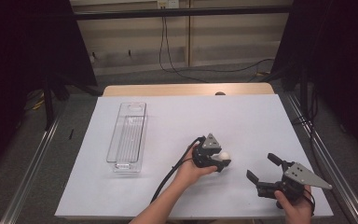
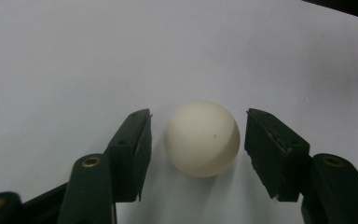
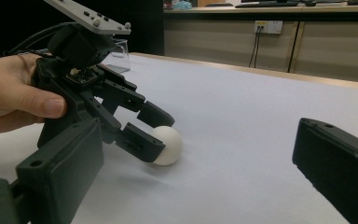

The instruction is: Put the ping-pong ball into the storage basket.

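Left gripper view: white ball (image 2: 202, 138), round and axisless, sits ungripped between spread fingers (image 2: 130, 154).

White ball (image 2: 202, 138) on the table (image 2: 74, 56)

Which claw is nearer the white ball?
Left. The left claw straddles the white ball, one jaw on each side with small gaps, not yet closed. The right claw stands open, off to the ball's right and nearer the person.
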`<state>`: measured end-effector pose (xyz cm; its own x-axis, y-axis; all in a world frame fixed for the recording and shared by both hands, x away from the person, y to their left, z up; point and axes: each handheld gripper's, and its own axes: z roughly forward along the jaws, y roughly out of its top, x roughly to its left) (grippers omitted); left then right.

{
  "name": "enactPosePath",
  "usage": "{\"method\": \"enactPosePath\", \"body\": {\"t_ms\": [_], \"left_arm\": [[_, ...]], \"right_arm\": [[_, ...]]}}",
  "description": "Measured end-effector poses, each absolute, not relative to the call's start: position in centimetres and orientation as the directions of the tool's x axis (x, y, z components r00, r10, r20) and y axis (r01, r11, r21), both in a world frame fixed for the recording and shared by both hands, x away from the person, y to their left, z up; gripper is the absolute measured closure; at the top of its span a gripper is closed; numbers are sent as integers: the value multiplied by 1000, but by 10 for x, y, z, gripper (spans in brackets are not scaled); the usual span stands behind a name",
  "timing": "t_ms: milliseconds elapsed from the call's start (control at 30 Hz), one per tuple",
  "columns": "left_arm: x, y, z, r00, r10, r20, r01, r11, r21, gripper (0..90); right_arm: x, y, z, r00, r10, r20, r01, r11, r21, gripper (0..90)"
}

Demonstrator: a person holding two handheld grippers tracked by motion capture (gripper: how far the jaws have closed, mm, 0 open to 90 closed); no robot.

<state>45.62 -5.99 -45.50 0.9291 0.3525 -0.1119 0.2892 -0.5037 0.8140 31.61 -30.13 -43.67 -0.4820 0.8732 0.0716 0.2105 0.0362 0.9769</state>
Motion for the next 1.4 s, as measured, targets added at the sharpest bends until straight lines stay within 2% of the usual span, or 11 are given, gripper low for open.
{"method": "enactPosePath", "body": {"t_ms": [167, 533, 1400], "left_arm": [[456, -61, -456, 933, 343, -108, 282, -512, 811, 505], [456, -57, -453, 935, 343, -93, 278, -544, 792, 507], [456, -36, -439, 923, 358, -139, 320, -518, 793, 507]], "right_arm": [[316, -302, -437, -481, 874, 73, 212, 35, 977, 14], [316, -301, -436, -478, 876, 69, 207, 36, 978, 15], [316, -300, -436, -484, 872, 71, 207, 35, 978, 15]]}}
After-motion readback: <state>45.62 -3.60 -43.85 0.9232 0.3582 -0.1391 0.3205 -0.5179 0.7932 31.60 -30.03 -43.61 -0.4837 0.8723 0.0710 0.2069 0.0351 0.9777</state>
